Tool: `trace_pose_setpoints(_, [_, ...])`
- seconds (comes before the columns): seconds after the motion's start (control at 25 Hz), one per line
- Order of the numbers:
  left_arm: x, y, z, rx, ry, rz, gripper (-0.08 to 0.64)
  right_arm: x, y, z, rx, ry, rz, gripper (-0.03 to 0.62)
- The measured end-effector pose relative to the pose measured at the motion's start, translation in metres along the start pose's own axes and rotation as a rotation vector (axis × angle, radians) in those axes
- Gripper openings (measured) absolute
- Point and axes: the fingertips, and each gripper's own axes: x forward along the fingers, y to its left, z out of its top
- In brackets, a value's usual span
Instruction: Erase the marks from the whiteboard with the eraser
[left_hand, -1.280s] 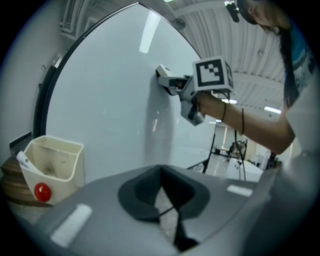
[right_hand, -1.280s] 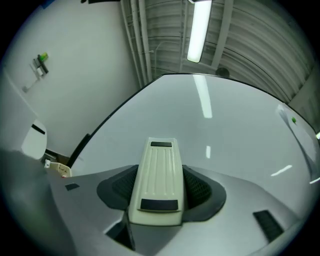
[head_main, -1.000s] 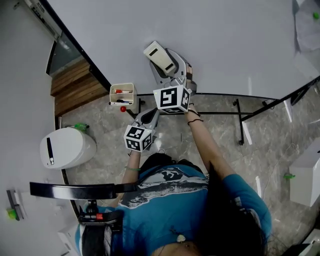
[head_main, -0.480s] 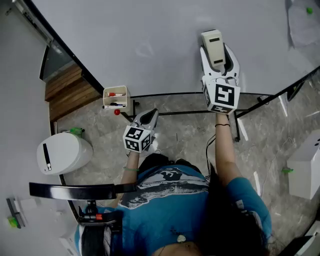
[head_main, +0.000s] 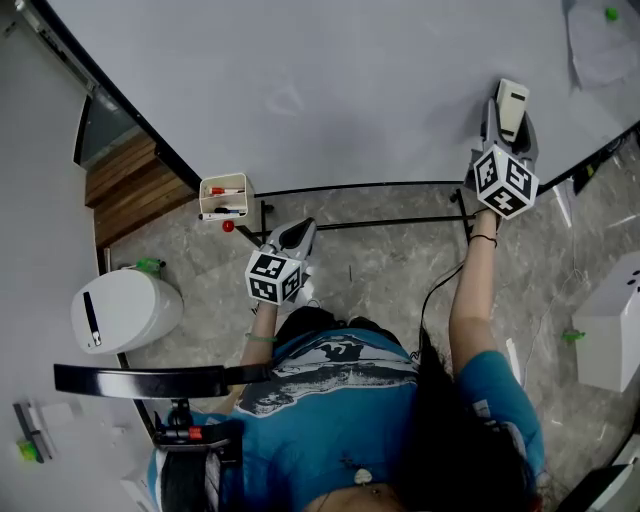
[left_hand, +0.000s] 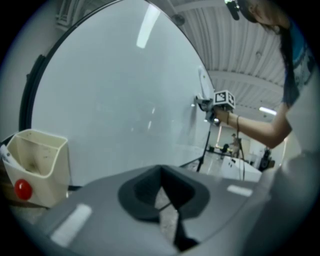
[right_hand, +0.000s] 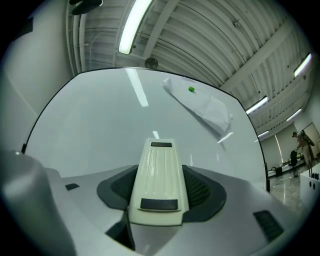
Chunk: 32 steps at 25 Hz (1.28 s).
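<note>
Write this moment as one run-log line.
right gripper: shut on cream plastic eraser, at large white whiteboard | left gripper: shut, empty, off the board

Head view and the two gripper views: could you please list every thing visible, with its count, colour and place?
whiteboard: one, white, top of the head view
faint mark: one, grey, on the board, left of middle
eraser: one, cream, against the board at right
paper sheet: one, white, board's upper right, under a green magnet
marker holder: one, cream, board's lower left edge
rounded container: one, white, floor at left
left gripper: grey, jaws together, empty, below the board
right gripper: grey, shut on the eraser
</note>
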Motion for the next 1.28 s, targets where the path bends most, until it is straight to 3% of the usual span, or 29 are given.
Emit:
trace_pose_setpoints(0.28, [-0.002,0.007,-0.003,-0.01,0.001,0.023,0.0,0.006,0.025,-0.012,-0.001,0.006,0.019,0.264])
trace_pose_setpoints(0.44, [-0.008,0.009,-0.001,-0.012,-0.003,0.03,0.0,-0.001,0.062,-0.001,-0.007,-0.021,0.068,0.264])
trace_pose_setpoints(0.68, [-0.016,0.011,0.0,-0.017,-0.008,0.036,0.0,-0.015,0.16,0.014,-0.108,-0.065,0.211,0.264])
trace_pose_setpoints(1.0, [-0.026,0.016,-0.002,-0.024,-0.013,0.056,0.0,-0.039,0.286,0.014,-0.162,-0.088,0.421,0.264])
trace_pose_setpoints(1.28, [-0.04,0.027,-0.003,-0.04,-0.024,0.1,0.0,-0.062,0.371,-0.013,-0.265,-0.05,0.591,0.262])
